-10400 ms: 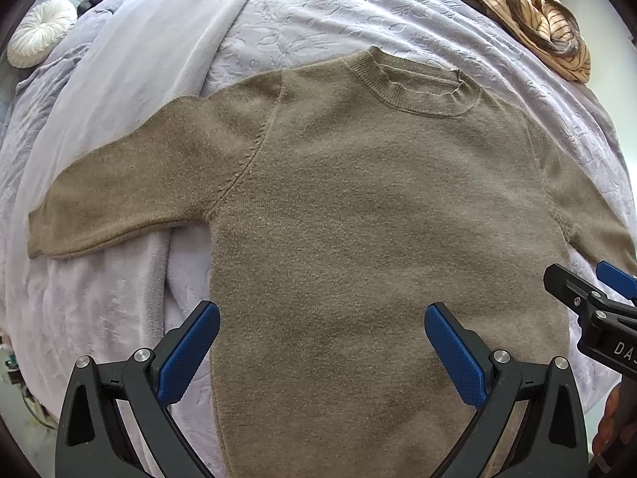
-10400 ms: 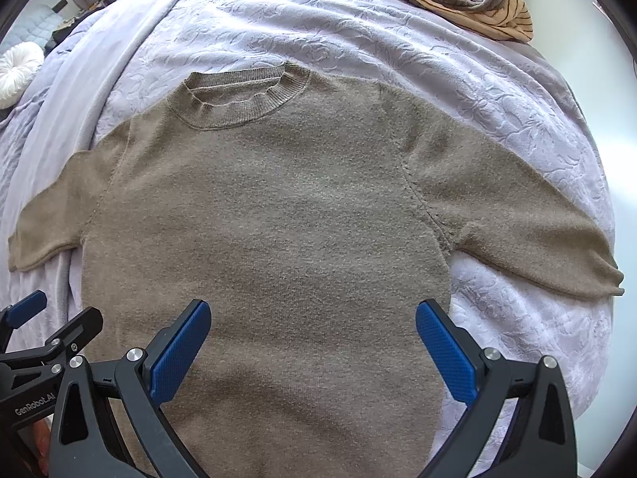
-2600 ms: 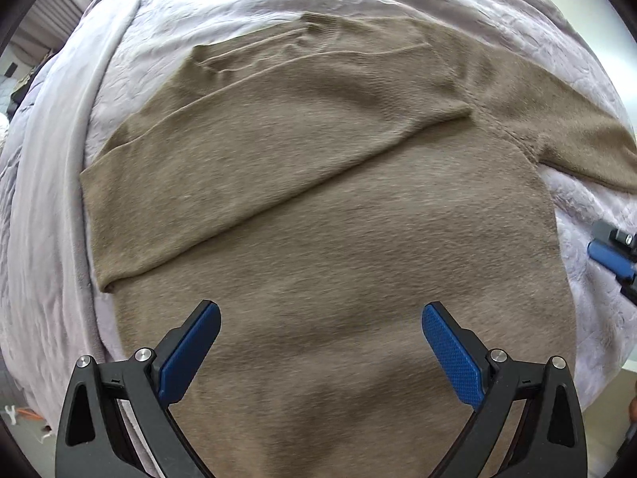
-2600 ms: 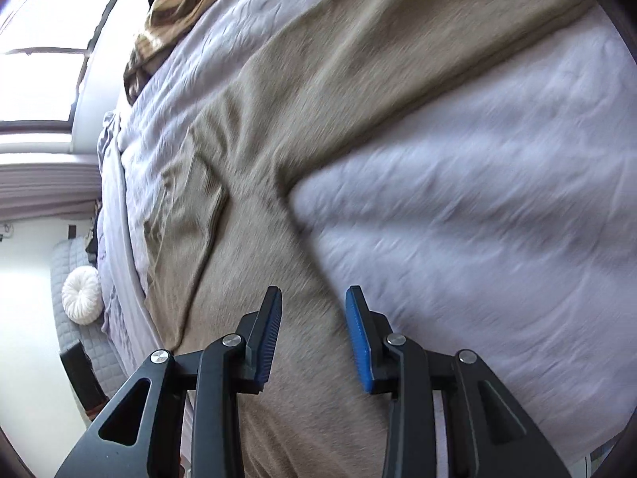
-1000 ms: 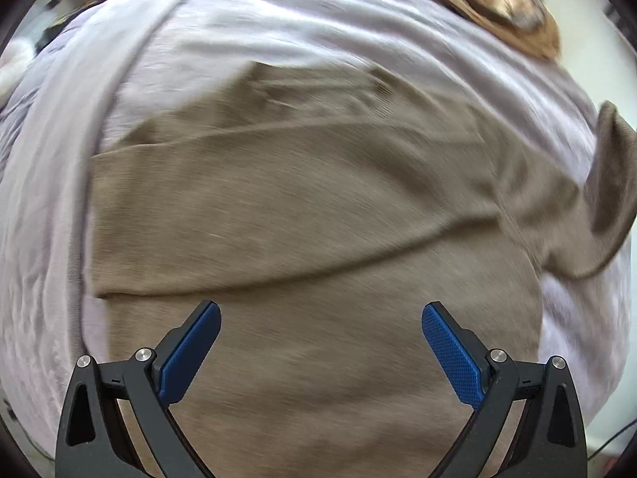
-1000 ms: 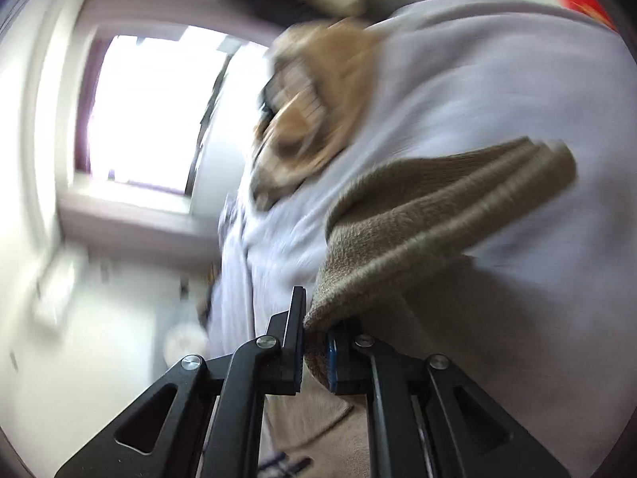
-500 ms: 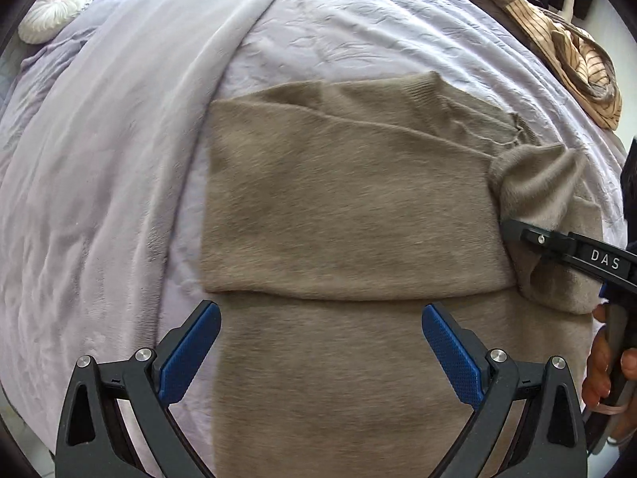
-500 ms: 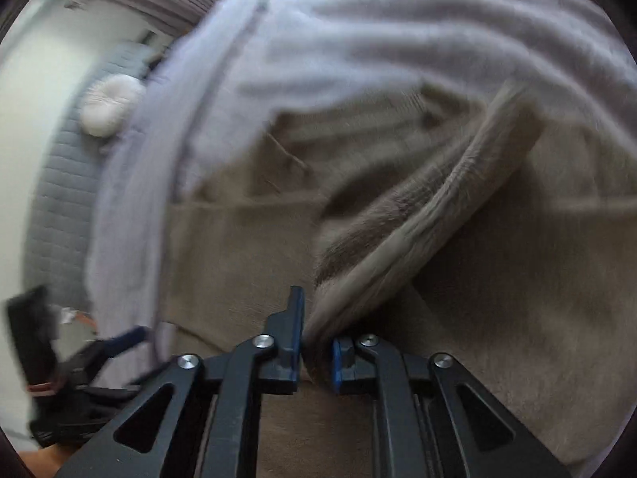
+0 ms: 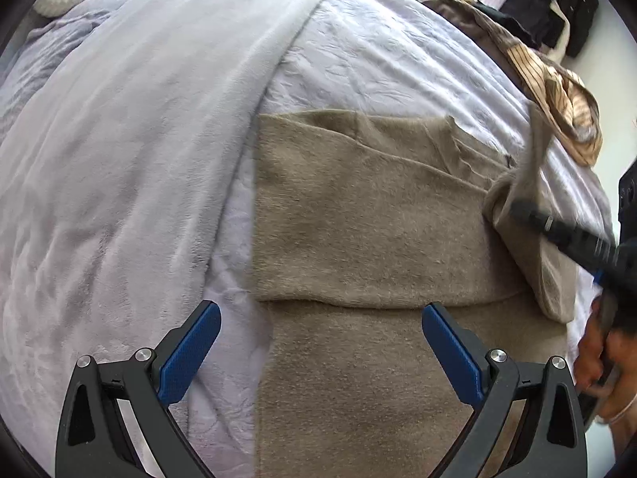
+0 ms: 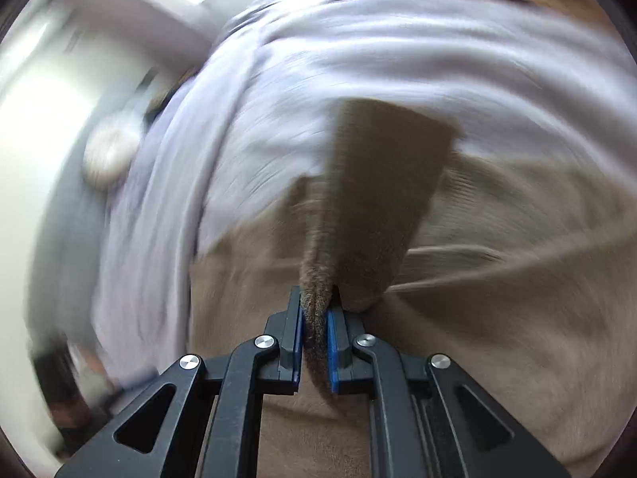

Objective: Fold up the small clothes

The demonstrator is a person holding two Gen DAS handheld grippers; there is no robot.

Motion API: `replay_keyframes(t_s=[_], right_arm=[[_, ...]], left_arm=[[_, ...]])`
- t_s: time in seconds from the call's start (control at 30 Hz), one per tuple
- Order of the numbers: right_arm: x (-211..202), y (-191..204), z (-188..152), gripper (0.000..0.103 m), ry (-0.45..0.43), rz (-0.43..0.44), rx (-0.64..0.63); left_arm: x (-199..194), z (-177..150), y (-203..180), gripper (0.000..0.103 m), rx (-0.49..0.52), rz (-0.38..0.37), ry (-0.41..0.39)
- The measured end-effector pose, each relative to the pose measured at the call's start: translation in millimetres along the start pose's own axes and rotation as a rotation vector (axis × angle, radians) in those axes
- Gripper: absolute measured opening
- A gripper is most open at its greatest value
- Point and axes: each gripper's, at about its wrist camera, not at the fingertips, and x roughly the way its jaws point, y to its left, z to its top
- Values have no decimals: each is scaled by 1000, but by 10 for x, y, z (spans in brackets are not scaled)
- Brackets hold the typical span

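So my right gripper [image 10: 315, 326] is clamped on the sweater's right sleeve [image 10: 370, 207], jaws just squeezed tighter, and it's now dragged over the sweater [image 9: 358, 231] on the bed [image 9: 378, 59]; earlier it lay spread. Left gripper [image 9: 318, 354] hangs wide open, empty.

Bed [image 9: 378, 63]: sweater [image 9: 358, 219], blanket [image 9: 139, 139], striped garment [image 9: 557, 91].

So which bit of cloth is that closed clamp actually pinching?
Start at the lilac bedspread, where a taupe sweater lies partly folded. At its right edge one sleeve lifts off the bed, pinched in the right gripper. The other sleeve already lies flat across the chest.
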Motion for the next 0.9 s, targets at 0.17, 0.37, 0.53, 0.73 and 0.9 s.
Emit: replay_keyframes(t_s=[0.17,0.37,0.53,0.73,0.9], right_arm=[[367,564,-345,16,163,-122,-365],[303,427,-558,34,202,-130,-310],[-107,-179,-697,35,152,-65,49],[-609,-1160,-1072,35,17,32,566],[-803,-1774,-1391,34,-166,151,912]], left_arm=[[74,3,162,102,-73,-19,31],[296,127,-91,102,-48,-153,83],[587,256,-398,102,-44,-242,145],[698,334,-517,36,-79,-208,150],[551,422,-518,23,-55,-220,100]])
